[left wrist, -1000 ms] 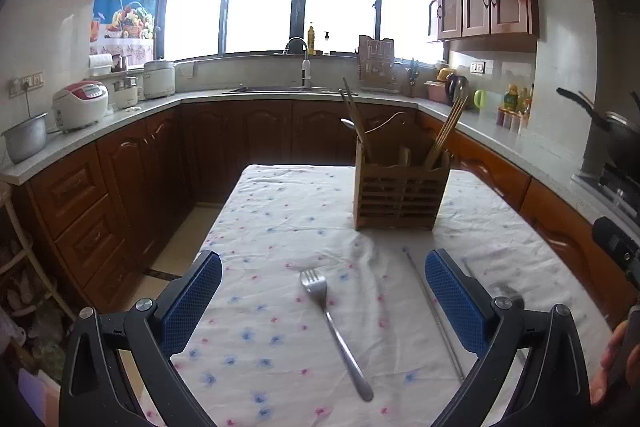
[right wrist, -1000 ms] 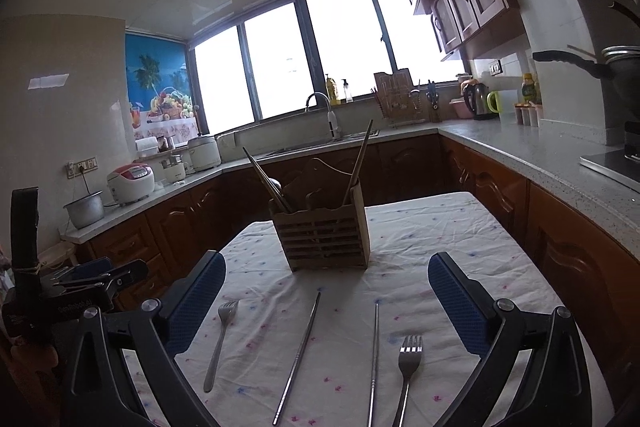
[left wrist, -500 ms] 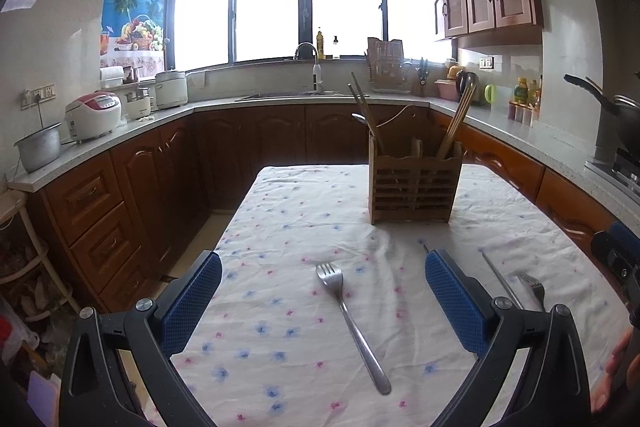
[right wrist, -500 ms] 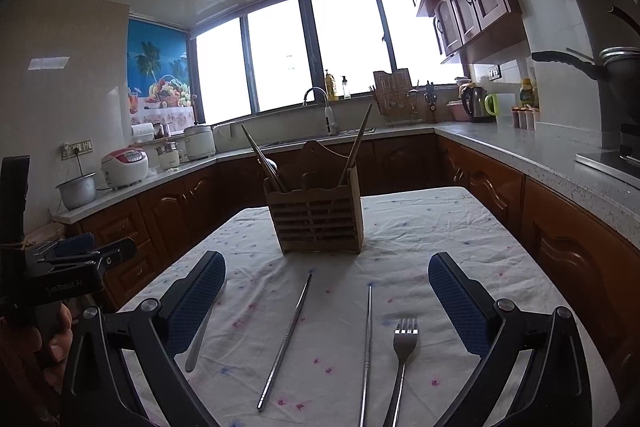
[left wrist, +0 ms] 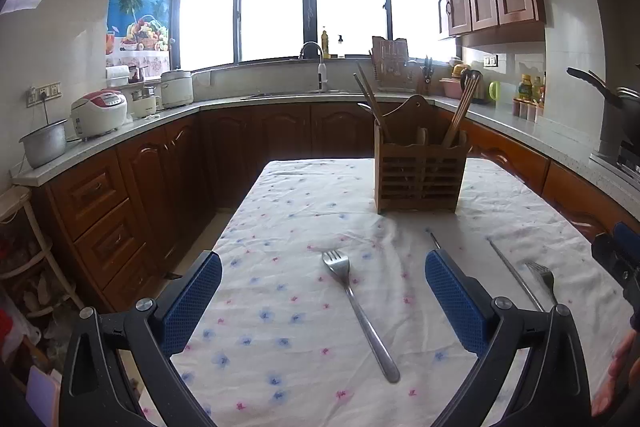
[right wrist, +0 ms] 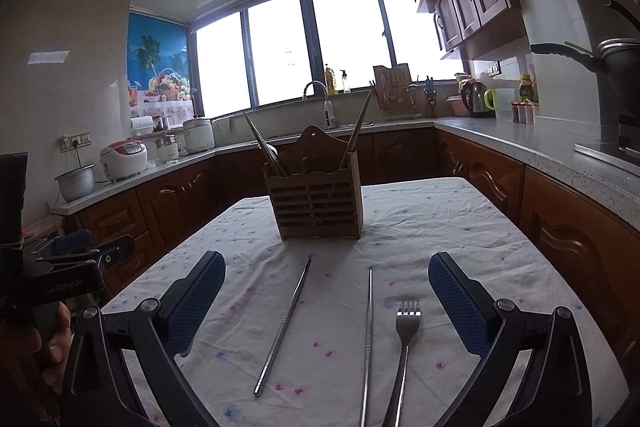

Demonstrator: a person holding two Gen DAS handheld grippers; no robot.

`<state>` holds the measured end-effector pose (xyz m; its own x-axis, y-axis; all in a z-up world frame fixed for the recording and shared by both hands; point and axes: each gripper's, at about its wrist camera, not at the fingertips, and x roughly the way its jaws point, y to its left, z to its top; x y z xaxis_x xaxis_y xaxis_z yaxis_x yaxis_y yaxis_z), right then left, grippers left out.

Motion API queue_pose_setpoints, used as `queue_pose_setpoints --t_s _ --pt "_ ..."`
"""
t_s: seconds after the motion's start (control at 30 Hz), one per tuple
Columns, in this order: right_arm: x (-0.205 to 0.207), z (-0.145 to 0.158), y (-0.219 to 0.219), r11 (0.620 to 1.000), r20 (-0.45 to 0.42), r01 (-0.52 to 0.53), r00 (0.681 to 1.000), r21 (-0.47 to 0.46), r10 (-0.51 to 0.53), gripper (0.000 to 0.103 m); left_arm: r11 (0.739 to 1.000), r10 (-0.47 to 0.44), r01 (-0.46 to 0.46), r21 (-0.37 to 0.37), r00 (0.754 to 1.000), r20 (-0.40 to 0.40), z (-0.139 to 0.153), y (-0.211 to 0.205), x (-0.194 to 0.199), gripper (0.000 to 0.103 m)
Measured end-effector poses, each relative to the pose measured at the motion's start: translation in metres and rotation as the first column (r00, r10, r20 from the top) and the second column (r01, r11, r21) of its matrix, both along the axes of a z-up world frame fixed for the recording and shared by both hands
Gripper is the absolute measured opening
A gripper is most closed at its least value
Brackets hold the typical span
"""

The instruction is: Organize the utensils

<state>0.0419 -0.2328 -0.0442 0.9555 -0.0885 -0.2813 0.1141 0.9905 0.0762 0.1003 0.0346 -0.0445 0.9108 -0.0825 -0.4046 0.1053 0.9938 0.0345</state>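
**Lining up on the forks, both tongs spread and holding nothing**

Working big to small: table (left wrist: pixel 304 187) w/ flowered cloth, wooden holder (left wrist: pixel 420 175) standing at the far end, already carrying wooden chopsticks. I've got the left tongs (left wrist: pixel 322 301) spread wide, nothing in them, framing a fork (left wrist: pixel 356 307) lying diagonal, tines toward the holder. Right tongs (right wrist: pixel 326 301) also spread and bare; between them two metal chopsticks (right wrist: pixel 286 323) and a second fork (right wrist: pixel 404 339), well apart from the holder. My read: grab each fork mid-handle, approx. square across it, come down flat so the cloth doesn't bunch, then lift handle-up before dropping into a slot.
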Motion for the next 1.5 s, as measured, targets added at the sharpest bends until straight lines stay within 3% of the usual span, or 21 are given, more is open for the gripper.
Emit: queue_pose_setpoints --t_s 1.1,1.5 --pt "-0.002 -0.008 0.005 1.0 -0.002 -0.004 1.0 -0.021 0.004 0.103 1.0 -0.018 0.018 0.01 0.999 0.032 -0.009 -0.004 -0.018 0.102" --pt "0.009 0.005 0.0 0.998 -0.007 0.035 0.999 -0.051 -0.036 0.103 1.0 -0.021 0.02 0.022 0.999 0.046 -0.002 -0.015 -0.013 0.102"
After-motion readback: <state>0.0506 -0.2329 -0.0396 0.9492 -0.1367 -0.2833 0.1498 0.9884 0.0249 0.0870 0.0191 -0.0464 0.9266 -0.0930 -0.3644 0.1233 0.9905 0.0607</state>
